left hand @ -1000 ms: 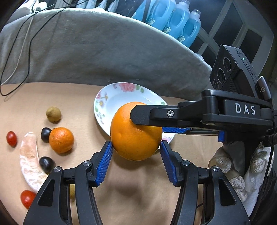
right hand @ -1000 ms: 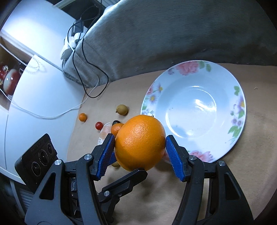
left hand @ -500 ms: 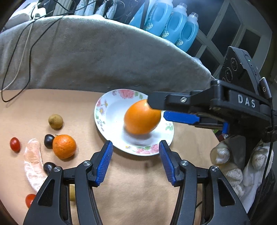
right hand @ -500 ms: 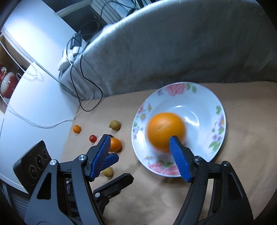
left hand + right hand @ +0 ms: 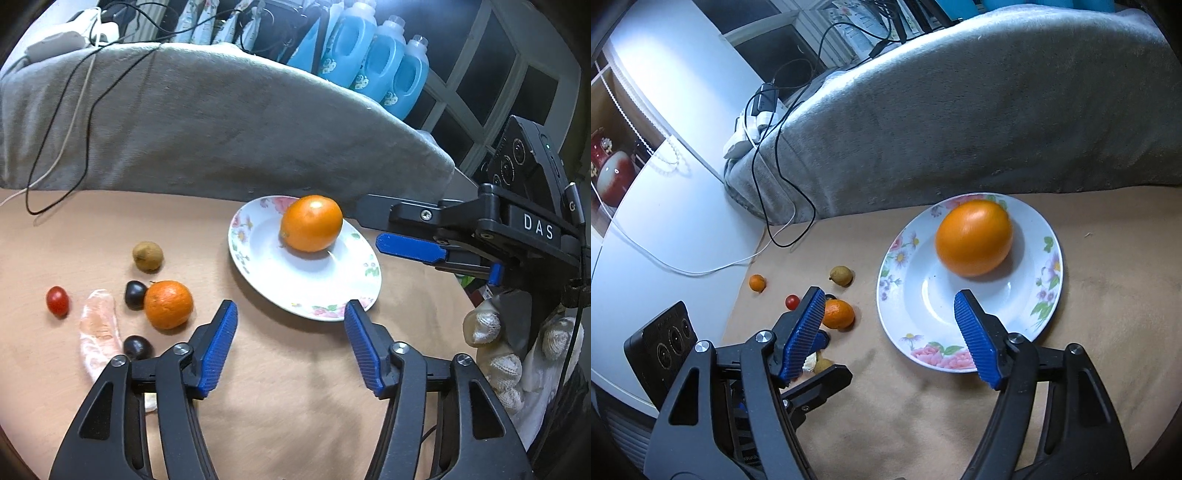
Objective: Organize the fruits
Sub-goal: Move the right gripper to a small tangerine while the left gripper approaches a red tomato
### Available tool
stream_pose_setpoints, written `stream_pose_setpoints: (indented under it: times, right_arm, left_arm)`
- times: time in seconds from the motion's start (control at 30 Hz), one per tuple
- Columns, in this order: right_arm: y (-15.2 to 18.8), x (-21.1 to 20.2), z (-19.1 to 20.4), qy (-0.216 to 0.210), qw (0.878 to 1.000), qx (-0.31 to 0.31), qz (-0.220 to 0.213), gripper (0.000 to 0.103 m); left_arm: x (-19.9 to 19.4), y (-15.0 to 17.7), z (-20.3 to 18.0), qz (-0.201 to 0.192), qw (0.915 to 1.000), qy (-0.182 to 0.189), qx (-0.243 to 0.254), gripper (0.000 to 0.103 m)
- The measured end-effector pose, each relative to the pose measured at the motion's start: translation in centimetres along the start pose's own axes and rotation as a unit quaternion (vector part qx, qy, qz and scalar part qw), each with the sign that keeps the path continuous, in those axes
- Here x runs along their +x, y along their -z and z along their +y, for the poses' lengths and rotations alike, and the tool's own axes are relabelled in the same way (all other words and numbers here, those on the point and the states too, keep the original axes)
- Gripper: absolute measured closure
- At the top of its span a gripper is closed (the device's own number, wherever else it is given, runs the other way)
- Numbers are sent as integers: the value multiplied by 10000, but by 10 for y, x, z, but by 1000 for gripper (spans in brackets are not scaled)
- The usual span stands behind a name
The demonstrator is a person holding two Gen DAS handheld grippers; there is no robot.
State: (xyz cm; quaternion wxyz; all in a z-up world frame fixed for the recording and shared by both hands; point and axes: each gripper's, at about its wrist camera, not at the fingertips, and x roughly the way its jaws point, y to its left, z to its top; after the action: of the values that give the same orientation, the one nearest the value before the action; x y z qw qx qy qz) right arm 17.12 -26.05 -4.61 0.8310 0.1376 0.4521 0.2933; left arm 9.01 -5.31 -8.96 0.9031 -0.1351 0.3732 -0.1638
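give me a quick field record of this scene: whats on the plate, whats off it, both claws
plate: floral, on the tan cloth
on plate: large orange
off plate: small orange, brown fruit, red tomato, two dark fruits, pink pomelo segment
left claw: open, nothing between the jaws, jaws just opened further
right claw: open, holding nothing

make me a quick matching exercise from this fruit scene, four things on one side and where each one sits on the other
Things:
1. large orange
2. small orange
3. red cherry tomato
4. brown round fruit

Places:
a. leftmost on the tan cloth
b. on the floral plate
c. touching a dark plum
d. alone, beyond the small orange

Pairs: 1-b, 2-c, 3-a, 4-d
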Motion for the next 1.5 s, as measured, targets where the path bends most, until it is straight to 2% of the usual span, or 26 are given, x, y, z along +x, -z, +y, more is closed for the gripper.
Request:
stream_pose_setpoints:
  times: [0.23,0.83,1.07,1.5]
  right_arm:
    - [5,-1,9,-77,9999,-80,-15,28]
    - [17,23,44,-264,9979,-519,298,28]
    - [20,40,62,-215,9948,-902,420,28]
    - [24,83,82,68,9862,-1479,734,28]
  left_arm:
    - [-14,6,18,20,9999,-118,-61,38]
    - [-60,46,74,7,9954,-935,-208,38]
    - [-61,60,87,136,9943,-1021,-291,38]
    - [-58,64,96,202,9948,-915,-389,39]
